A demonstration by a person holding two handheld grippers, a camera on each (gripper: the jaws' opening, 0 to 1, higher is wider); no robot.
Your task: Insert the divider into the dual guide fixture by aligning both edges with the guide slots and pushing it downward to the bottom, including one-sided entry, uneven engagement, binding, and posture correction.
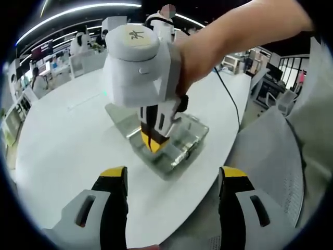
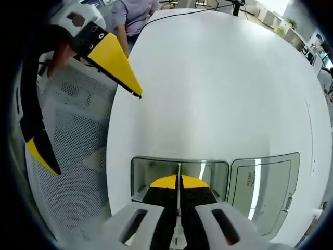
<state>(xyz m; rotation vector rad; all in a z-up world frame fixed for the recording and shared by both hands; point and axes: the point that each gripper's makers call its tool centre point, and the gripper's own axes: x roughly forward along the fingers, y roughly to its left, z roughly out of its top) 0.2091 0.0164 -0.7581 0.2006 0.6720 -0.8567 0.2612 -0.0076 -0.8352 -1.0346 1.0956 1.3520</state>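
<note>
While right tool (image 2: 178, 183) seemingly pinches divider (image 2: 179, 169), left tool (image 1: 174, 178) gapes.

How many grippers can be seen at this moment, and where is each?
2. The right gripper is shut on the thin divider over the clear fixture on the white table; the left gripper is open off the table's edge.

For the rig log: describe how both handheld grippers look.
The left gripper has two wide-set jaws with black inner faces, yellow tips and pale grey housings with dark slots. The right gripper is built alike: black jaws capped in yellow, grey slotted housings. Seen from the left gripper view, its body is a white rounded block with a handwritten mark on top, and the forearm gripping it is bare, with no sleeve.
</note>
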